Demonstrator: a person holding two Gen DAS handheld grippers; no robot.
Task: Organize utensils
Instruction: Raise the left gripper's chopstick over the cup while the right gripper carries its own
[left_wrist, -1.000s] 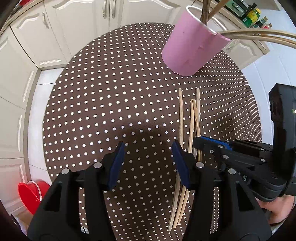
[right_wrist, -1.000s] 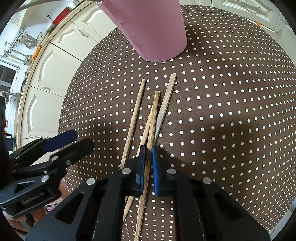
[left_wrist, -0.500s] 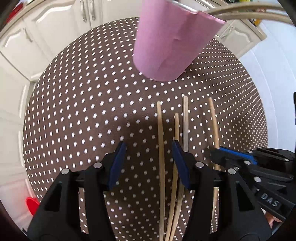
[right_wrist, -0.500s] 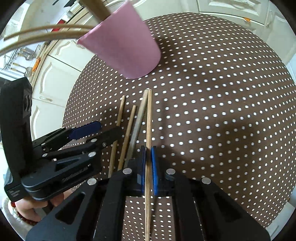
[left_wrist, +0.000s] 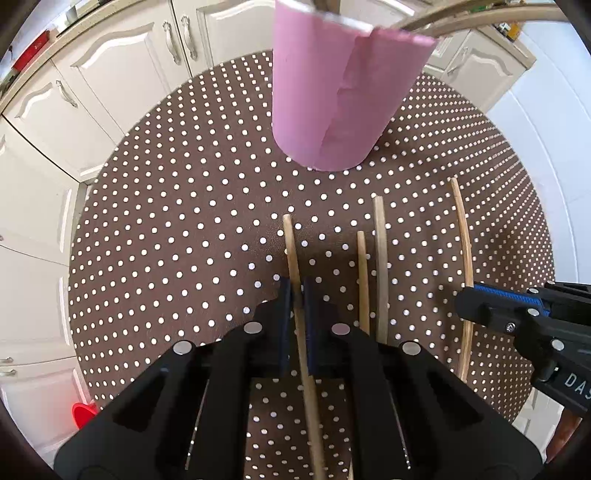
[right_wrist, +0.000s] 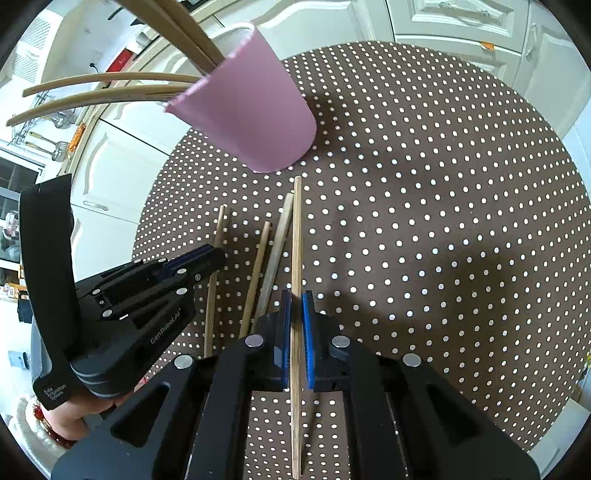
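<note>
A pink cup (left_wrist: 343, 92) stands on the round brown dotted table (left_wrist: 166, 221) and holds several wooden utensils (right_wrist: 110, 88). My left gripper (left_wrist: 297, 295) is shut on a wooden chopstick (left_wrist: 291, 251), the leftmost of those in front of the cup. My right gripper (right_wrist: 296, 302) is shut on another chopstick (right_wrist: 296, 229) and holds it a little above the table; it shows at the right in the left wrist view (left_wrist: 463, 243). Two more chopsticks (left_wrist: 379, 251) lie on the cloth between them. The cup (right_wrist: 251, 118) stands just beyond the stick tips.
White kitchen cabinets (left_wrist: 122, 74) surround the table on the far and left sides. A red bowl (left_wrist: 84, 413) sits on the floor at the lower left. The table's right half (right_wrist: 443, 221) is bare cloth.
My left gripper has moved right and shut on the leftmost chopstick. My right gripper has lifted its chopstick away from the others, toward the right.
</note>
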